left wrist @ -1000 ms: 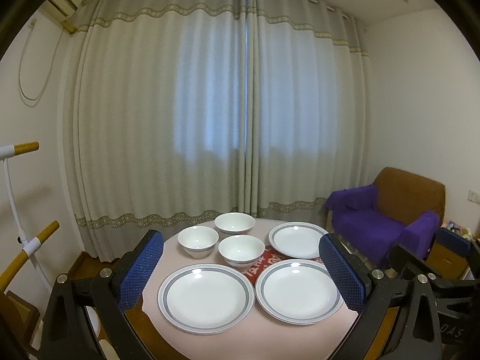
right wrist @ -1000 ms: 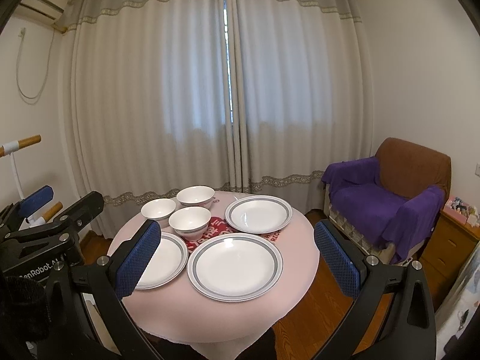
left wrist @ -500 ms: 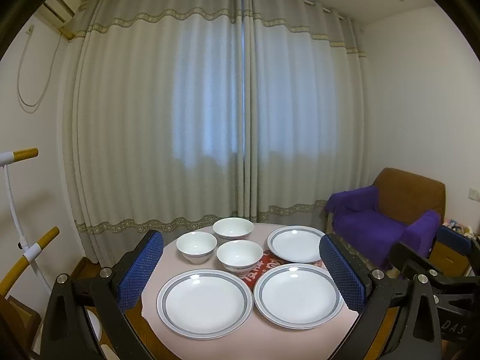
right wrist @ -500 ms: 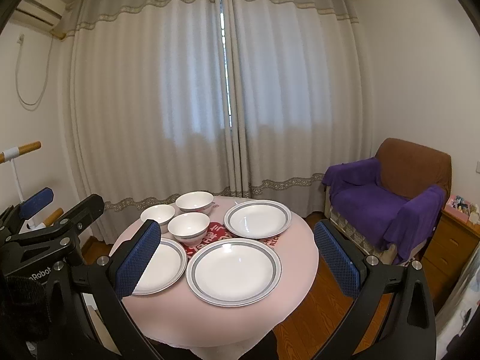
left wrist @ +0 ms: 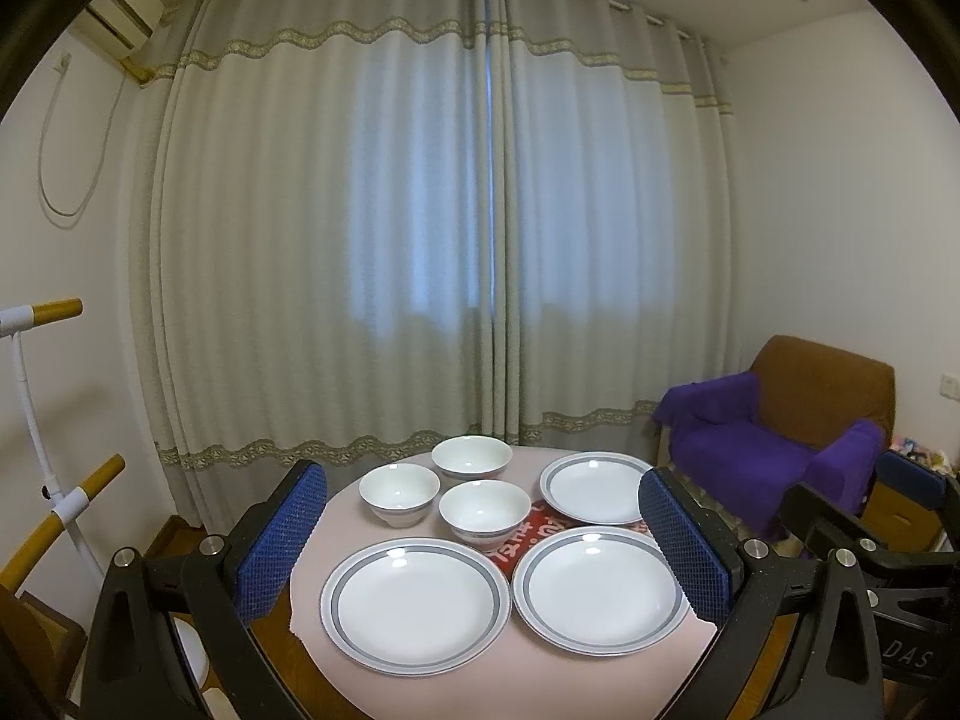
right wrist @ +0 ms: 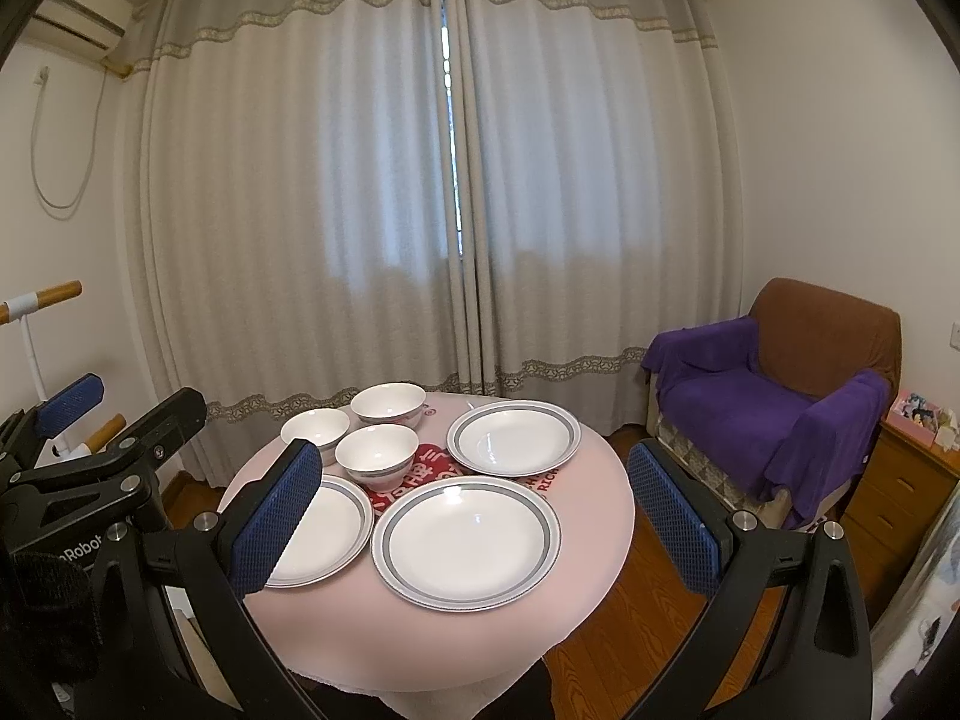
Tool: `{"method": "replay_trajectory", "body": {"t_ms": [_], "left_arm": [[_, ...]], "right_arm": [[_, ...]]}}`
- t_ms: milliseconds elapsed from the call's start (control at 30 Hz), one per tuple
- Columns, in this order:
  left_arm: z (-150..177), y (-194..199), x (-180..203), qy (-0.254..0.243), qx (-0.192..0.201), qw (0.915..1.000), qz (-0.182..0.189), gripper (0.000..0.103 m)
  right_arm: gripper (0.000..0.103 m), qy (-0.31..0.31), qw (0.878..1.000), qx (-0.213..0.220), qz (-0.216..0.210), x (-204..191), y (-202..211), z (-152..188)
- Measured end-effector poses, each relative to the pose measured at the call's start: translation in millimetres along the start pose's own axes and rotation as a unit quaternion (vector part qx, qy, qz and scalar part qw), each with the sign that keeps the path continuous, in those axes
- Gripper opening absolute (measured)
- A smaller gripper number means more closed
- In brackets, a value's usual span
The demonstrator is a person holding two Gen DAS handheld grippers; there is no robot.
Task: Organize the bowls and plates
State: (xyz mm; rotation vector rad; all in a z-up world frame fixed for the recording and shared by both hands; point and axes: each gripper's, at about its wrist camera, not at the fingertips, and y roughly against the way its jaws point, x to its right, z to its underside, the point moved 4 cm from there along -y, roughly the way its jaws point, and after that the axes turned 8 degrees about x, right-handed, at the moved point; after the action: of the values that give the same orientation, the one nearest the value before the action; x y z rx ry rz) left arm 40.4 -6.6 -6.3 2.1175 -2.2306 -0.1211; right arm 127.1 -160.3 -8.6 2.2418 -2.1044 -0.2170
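Three white plates with grey rims lie on a round pink-clothed table (left wrist: 420, 690): a near-left plate (left wrist: 415, 605), a near-right plate (left wrist: 600, 589) and a far-right plate (left wrist: 594, 487). Three white bowls stand behind them: one on the left (left wrist: 399, 493), one at the back (left wrist: 471, 458) and one in front (left wrist: 483, 511). My left gripper (left wrist: 480, 546) hangs open before the table, holding nothing. In the right wrist view my right gripper (right wrist: 474, 516) is open too, above the near-right plate (right wrist: 467, 541), with the far plate (right wrist: 513, 437) and the bowls (right wrist: 375, 455) beyond.
A red printed patch (left wrist: 528, 540) shows on the cloth between the dishes. A brown armchair with a purple throw (right wrist: 774, 396) stands at the right, a wooden drawer unit (right wrist: 900, 480) beside it. Long curtains (left wrist: 450, 240) hang behind the table. A white stand with wooden handles (left wrist: 36, 420) is at the left.
Both views have tilted upward slightly, so the table sits lower in frame. Both grippers stay open and no dish has moved.
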Motion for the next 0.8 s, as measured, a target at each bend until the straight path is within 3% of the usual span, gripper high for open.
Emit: {"method": "replay_trajectory", "body": {"t_ms": [800], "left_arm": [[4.7, 0.5, 3.0, -0.002, 0.006, 1.0000, 0.001, 0.102]], "right_arm": [[0.103, -0.003, 1.000, 0.005, 0.001, 0.3, 2.6, 4.1]]}}
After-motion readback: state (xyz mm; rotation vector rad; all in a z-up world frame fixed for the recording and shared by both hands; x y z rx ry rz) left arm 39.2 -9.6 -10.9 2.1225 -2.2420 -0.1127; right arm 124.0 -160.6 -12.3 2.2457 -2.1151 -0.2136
